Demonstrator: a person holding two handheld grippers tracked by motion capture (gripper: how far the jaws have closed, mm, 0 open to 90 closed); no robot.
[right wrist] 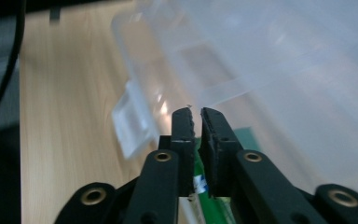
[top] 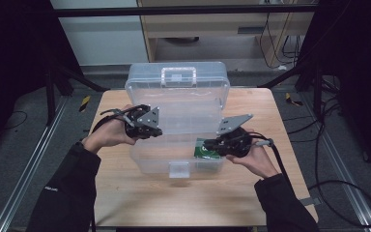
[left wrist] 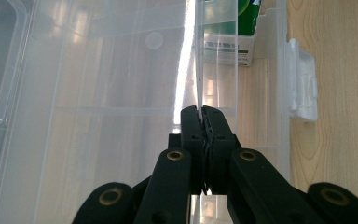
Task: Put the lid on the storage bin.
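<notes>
A clear plastic storage box [top: 147, 162] stands open on the wooden table [top: 125, 198], its lid [top: 178, 77] tipped back at the far side. A green and white carton [top: 206, 149] lies inside at the front right corner. My left gripper [top: 157, 131] is at the box's left side, shut on a thin clear plastic wall [left wrist: 198, 70] that runs straight out from its tips [left wrist: 200, 112]. My right gripper [top: 207, 143] hovers at the box's front right, just over the green carton [right wrist: 216, 207]. Its jaws [right wrist: 195, 113] stand nearly together with nothing between them.
A white latch [top: 179, 169] sticks out from the box's front wall toward me; it is also seen in the left gripper view [left wrist: 303, 88]. Bare wood lies in front of the box and at both sides. Cables trail over the floor to the right of the table.
</notes>
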